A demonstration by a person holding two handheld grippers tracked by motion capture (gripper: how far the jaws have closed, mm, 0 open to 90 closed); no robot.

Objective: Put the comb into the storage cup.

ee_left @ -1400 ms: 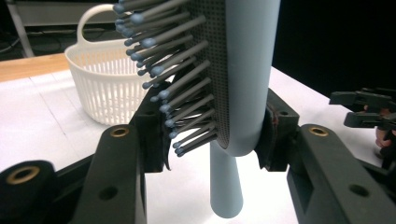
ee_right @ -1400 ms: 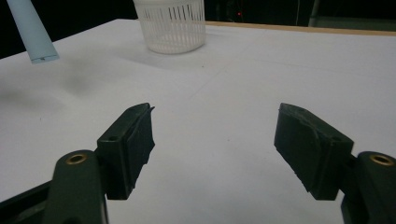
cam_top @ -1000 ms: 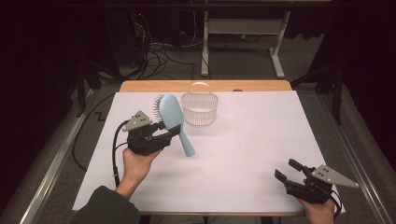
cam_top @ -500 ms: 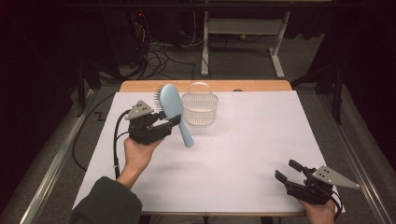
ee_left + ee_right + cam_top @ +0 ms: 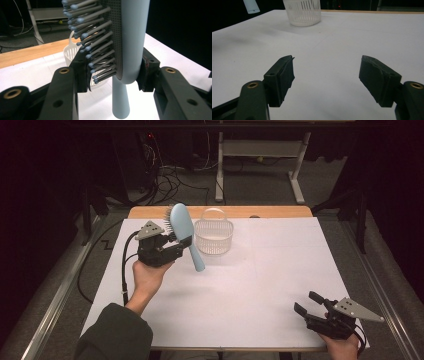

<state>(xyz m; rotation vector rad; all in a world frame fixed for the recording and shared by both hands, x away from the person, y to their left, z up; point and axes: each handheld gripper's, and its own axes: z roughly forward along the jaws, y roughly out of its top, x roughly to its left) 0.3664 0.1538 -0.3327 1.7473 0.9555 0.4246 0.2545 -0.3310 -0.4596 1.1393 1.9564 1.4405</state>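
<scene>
Hairbrush (image 5: 183, 232): clamped in left gripper (image 5: 172, 247), lifted, basket (image 5: 213, 236) near at 3 o'clock. Right gripper (image 5: 311, 304): jaws apart, empty, table (image 5: 280, 270) edge at 6 o'clock.

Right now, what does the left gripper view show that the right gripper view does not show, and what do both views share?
The left gripper view shows the blue hairbrush clamped between the left gripper's jaws, with its grey bristles and its handle pointing down. The right gripper view shows the right gripper, its jaws wide apart with nothing between them. Both views share the white basket and the white table cover.
</scene>
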